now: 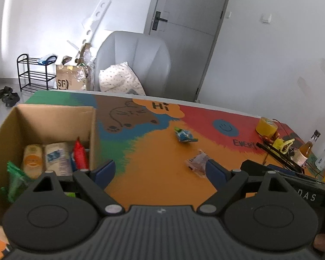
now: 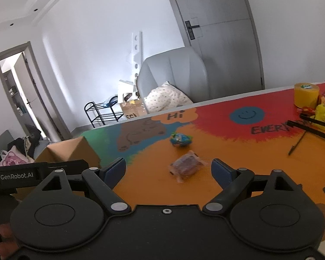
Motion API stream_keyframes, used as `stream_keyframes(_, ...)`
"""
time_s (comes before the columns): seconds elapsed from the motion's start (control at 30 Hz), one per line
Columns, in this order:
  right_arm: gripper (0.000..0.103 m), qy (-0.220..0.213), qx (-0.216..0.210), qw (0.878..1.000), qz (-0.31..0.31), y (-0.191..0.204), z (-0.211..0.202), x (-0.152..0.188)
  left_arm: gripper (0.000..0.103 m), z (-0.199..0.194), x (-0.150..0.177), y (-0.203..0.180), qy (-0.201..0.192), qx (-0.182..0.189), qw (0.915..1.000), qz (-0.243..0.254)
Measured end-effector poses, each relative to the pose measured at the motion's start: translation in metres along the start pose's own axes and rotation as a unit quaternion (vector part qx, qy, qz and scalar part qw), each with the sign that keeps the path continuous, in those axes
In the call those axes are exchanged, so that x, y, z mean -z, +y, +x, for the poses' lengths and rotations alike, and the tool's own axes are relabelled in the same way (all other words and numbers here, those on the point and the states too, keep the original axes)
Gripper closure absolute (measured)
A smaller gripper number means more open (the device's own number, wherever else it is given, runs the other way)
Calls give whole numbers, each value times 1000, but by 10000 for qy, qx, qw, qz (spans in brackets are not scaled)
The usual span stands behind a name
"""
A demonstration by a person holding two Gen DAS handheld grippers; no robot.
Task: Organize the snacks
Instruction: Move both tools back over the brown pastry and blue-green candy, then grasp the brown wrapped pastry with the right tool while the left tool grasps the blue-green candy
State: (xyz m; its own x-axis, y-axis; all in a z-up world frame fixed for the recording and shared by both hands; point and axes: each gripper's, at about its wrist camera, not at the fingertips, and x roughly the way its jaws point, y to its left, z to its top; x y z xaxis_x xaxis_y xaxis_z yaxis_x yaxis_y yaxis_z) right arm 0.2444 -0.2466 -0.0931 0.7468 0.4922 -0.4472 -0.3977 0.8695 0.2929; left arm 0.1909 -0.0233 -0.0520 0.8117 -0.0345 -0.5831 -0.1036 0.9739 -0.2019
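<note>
A cardboard box [image 1: 54, 117] stands at the left of the colourful table and holds several snack packs. Two snacks lie loose on the orange part: a blue-green packet [image 1: 184, 135] [image 2: 181, 139] farther off and a clear-wrapped brownish snack [image 1: 197, 162] [image 2: 187, 165] nearer. My left gripper [image 1: 160, 171] hangs open and empty just right of the box, the clear snack beside its right finger. My right gripper [image 2: 169, 170] is open too, above the table; the clear-wrapped snack lies on the table just beyond the gap between its fingers, not touched. The box's corner [image 2: 69, 149] shows at its left.
A yellow tape roll [image 2: 306, 94], yellow clutter, black rods [image 2: 312, 127], a pen [image 2: 296, 144] and a glass bottle [image 1: 306, 149] crowd the table's right end. A grey armchair [image 1: 136, 62] with a pillow stands behind the far edge.
</note>
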Motion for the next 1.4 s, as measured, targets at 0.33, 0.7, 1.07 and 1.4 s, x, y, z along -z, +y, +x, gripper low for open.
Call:
stream_keyframes(0.33,16,148,152,9997,124,-25,13,-1,14,31,-1,-14,210,109,9997,0)
stream_keyframes(0.7,13,519,184,9985,-42,-34,39,-3,14,71,-6,-19,621,146,9980,-36)
stream_keyframes(1.07,8,860,32,9958,-311,-30,77,-6,14,94,-17,-9,917,-97,9957,-1)
stream_keyframes(1.4,8,1098,-16,9927,-507,-24,114,-6,14,104,-27,-1,917,-96,9955,-219)
